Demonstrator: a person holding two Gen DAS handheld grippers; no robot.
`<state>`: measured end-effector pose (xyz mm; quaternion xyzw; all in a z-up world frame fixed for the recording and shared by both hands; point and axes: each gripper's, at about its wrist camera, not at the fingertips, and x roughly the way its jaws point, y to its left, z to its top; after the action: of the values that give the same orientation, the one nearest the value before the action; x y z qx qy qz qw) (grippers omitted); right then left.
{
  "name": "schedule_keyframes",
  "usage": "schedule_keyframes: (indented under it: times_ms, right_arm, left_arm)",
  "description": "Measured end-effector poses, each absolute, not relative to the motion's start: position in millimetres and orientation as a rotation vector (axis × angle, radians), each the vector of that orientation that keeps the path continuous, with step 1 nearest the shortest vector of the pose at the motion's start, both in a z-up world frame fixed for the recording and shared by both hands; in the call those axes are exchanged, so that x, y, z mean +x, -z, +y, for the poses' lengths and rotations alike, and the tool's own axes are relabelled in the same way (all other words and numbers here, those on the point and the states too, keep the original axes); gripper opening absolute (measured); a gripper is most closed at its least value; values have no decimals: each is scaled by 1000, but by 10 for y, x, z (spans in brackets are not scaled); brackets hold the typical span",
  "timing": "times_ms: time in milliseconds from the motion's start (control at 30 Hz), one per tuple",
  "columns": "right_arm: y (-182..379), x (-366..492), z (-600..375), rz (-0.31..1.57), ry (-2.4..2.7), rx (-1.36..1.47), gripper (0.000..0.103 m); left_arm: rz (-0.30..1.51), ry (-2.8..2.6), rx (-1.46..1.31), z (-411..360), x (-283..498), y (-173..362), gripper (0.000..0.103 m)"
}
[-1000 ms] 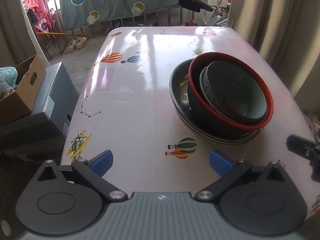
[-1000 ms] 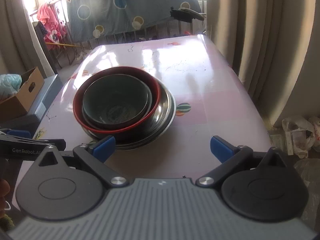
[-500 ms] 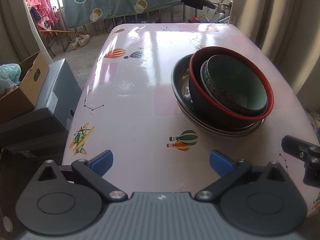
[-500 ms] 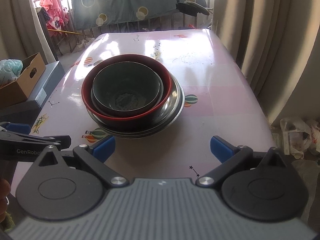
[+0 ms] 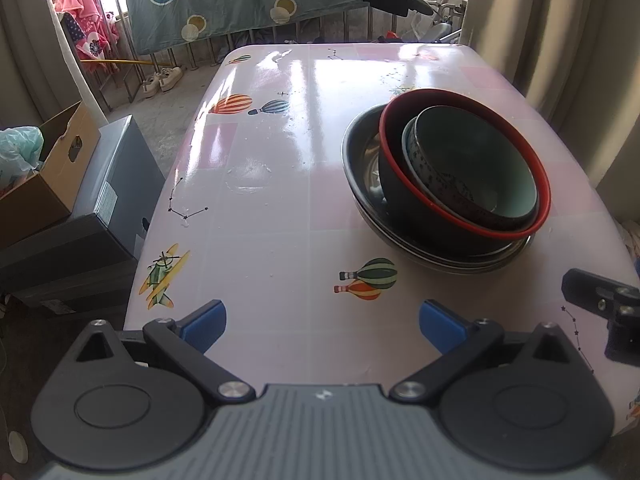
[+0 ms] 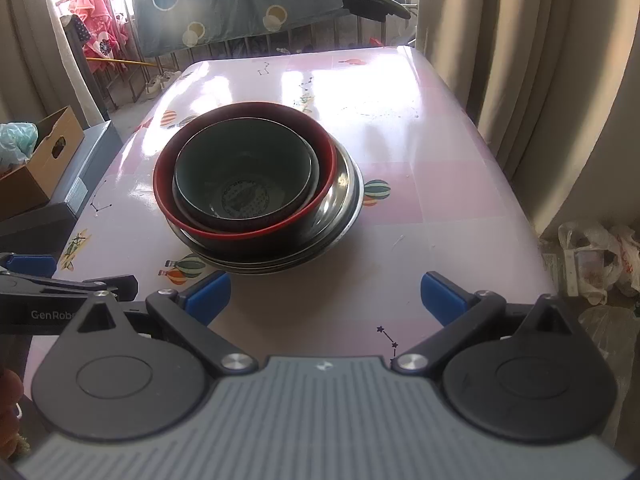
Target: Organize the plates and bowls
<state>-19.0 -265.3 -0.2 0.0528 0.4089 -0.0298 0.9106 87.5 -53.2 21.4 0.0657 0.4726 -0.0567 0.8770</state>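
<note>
We are drawing both tools back toward the near table (image 5: 280,200) edge, so the stack is shrinking in view. Left tool (image 5: 322,322) and right tool (image 6: 325,294) are gaping, empty. The green bowl (image 6: 244,176) is sitting in the red-rimmed bowl (image 6: 168,192), which is hiding most of the steel basin (image 6: 348,196), at 12 o'clock from the right tool.

Nested stack, centre-left of right wrist view, right of centre in left wrist view. Bottom: wide shallow stainless-steel bowl (image 6: 347,196), shiny rim, sits flat on table. Inside it: black bowl with red rim (image 6: 324,184), pushed toward steel bowl's left side. Innermost: dark green ceramic bowl with speckled pattern (image 6: 244,172), upright, empty, leaning slightly against red-rimmed wall.
</note>
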Motion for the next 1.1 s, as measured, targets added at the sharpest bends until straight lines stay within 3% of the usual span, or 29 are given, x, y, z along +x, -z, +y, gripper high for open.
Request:
schedule_keyframes:
  times_ms: [1100]
  right_arm:
    - [203,-113,-2591,920,52,81,102]
  left_arm:
    - [1014,132,145,-609,867,-142,103]
